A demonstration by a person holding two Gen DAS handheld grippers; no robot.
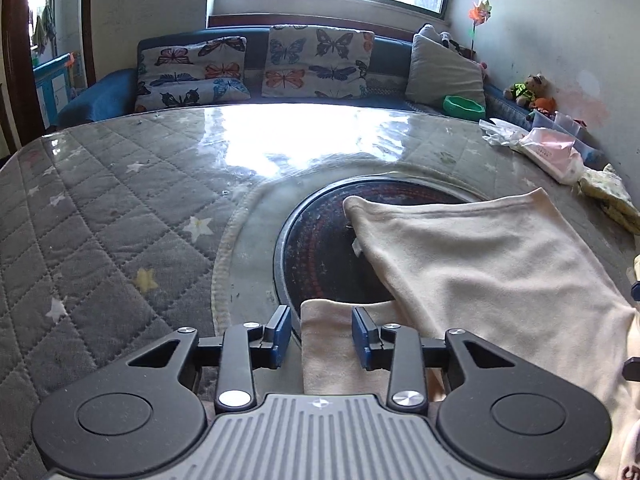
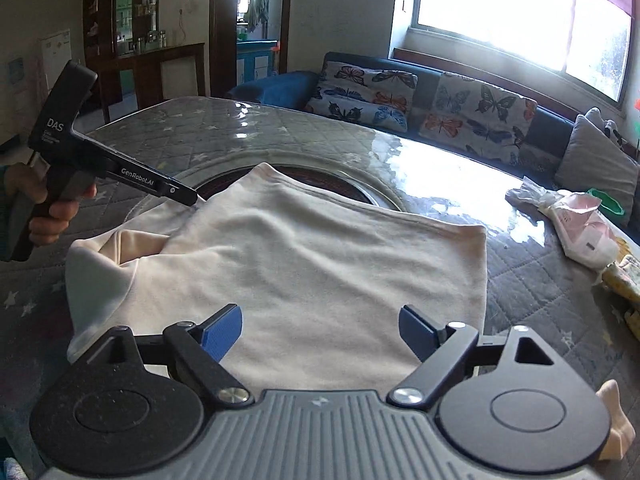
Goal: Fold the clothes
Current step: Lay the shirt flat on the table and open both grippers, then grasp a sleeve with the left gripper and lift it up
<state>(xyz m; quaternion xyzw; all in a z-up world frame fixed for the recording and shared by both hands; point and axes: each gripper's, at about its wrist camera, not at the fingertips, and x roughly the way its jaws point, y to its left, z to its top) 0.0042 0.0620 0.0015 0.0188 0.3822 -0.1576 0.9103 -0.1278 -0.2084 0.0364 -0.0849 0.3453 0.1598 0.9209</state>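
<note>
A cream garment (image 2: 320,256) lies spread on the quilted grey table (image 2: 160,136), partly over a round dark inset (image 1: 320,240). In the left wrist view the garment (image 1: 500,272) stretches to the right, and a narrow cream strip of it (image 1: 324,344) lies between the blue pads of my left gripper (image 1: 321,336), which is open around it. In the right wrist view the left gripper (image 2: 192,199) reaches the garment's left edge. My right gripper (image 2: 320,332) is wide open just above the garment's near edge and holds nothing.
A sofa with butterfly cushions (image 1: 256,68) stands behind the table. Pink and white packets (image 1: 548,148) and a yellow patterned cloth (image 1: 612,196) lie at the table's right side. A green bowl (image 1: 464,106) and a teddy bear (image 1: 528,90) sit further back.
</note>
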